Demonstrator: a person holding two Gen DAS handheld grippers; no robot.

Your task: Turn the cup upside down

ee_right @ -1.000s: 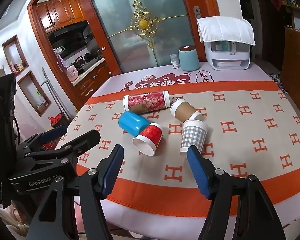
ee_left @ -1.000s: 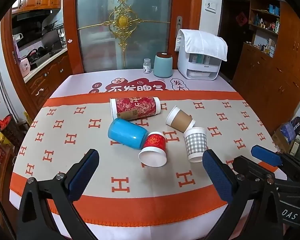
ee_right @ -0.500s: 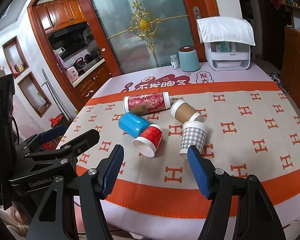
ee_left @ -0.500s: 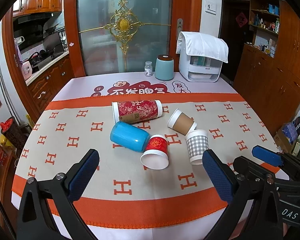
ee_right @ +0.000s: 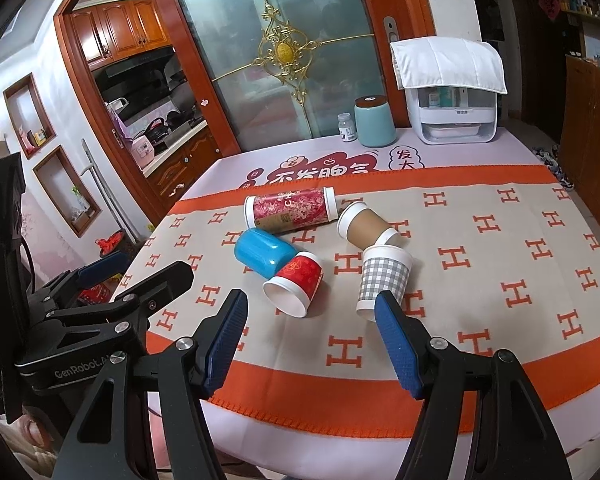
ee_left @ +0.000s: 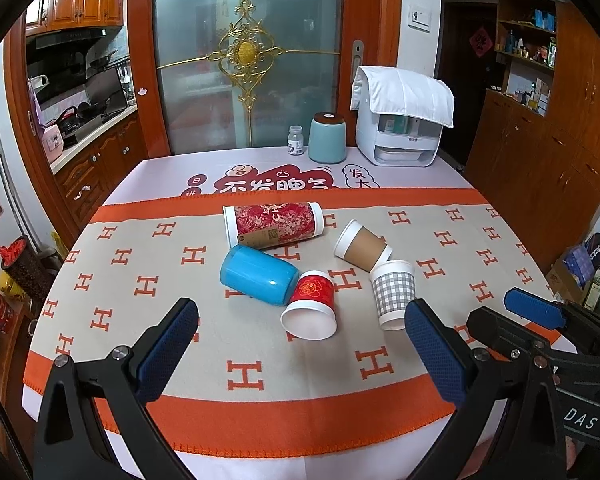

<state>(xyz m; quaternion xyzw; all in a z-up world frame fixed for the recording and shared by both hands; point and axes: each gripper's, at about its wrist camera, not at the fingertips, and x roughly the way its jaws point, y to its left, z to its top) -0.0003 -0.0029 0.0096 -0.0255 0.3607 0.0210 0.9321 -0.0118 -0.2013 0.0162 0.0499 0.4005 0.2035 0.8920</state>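
Several cups lie on the orange and beige cloth [ee_left: 112, 280]. A blue cup [ee_left: 258, 275] [ee_right: 262, 253], a red paper cup [ee_left: 311, 306] [ee_right: 295, 283], a brown-sleeved cup [ee_left: 363, 245] [ee_right: 367, 227] and a tall red patterned tumbler [ee_left: 274, 225] [ee_right: 290, 210] lie on their sides. A grey checked cup [ee_left: 393, 293] [ee_right: 383, 281] stands mouth down. My left gripper [ee_left: 300, 350] is open and empty, near the table's front edge. My right gripper [ee_right: 312, 338] is open and empty, just short of the red and checked cups.
At the table's far edge stand a teal canister [ee_left: 327, 138], a small white bottle [ee_left: 296, 141] and a white appliance under a cloth [ee_left: 400, 120]. Wooden cabinets [ee_left: 540, 148] line the right; a kitchen doorway lies at the left.
Both grippers have drawn back and risen a little, so the cups sit slightly farther off in both views. The cups have not moved. Both grippers stay open.
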